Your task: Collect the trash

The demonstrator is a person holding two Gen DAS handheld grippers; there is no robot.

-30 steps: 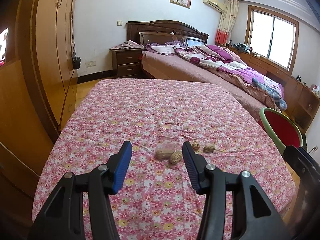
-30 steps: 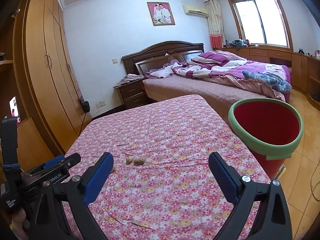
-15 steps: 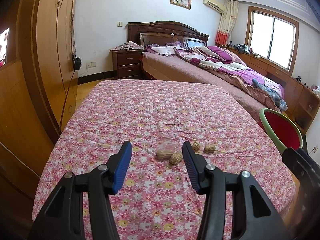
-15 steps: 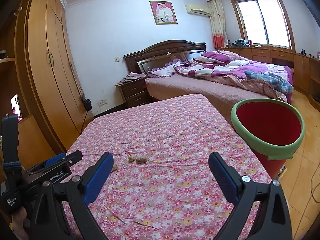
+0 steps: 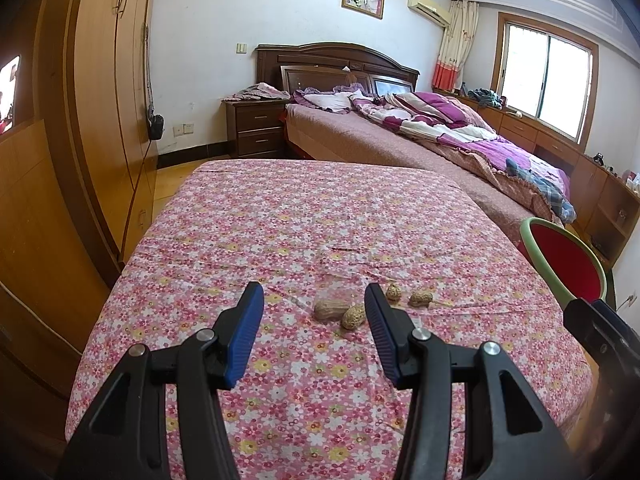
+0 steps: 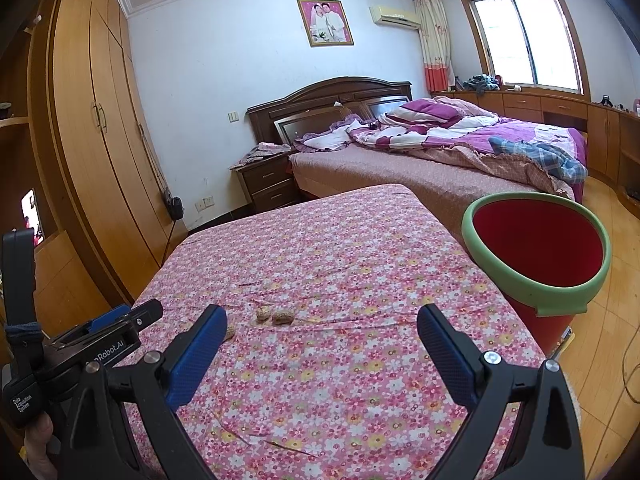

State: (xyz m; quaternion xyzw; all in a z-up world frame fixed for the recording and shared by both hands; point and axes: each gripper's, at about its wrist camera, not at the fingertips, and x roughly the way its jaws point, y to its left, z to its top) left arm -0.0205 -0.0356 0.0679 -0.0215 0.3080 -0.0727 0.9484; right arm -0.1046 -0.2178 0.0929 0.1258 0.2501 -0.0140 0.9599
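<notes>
Peanut shells, four pieces, tan, lying on the floral tablecloth toward its near right part. First pair: two shells touching each other, one lying crosswise, the other tilted against its right end. Second pair: a small shell and a larger one, just beside each other and a little to the right of the first pair. From the right wrist view the second pair shows as two shells side by side; a third piece shows only partly behind the right gripper's left finger.

Left gripper: fingers spread to a moderate width, blue pads facing inward, nothing held. The first pair of shells lies ahead of the gap, nearer the right finger; contact with the cloth cannot be judged.

Right gripper: fingers spread wide, holding nothing, raised above the near part of the cloth, with the shells ahead and left of centre. The left gripper's body shows at this view's lower left edge.

Bin: red with a pale green rim, open top, standing on the wooden floor just beside the table's right edge (interior shows only red walls).

Surroundings: bed with purple bedding beyond the table; dark nightstand; wooden wardrobe along the left wall; framed portrait above the headboard; window at right.
</notes>
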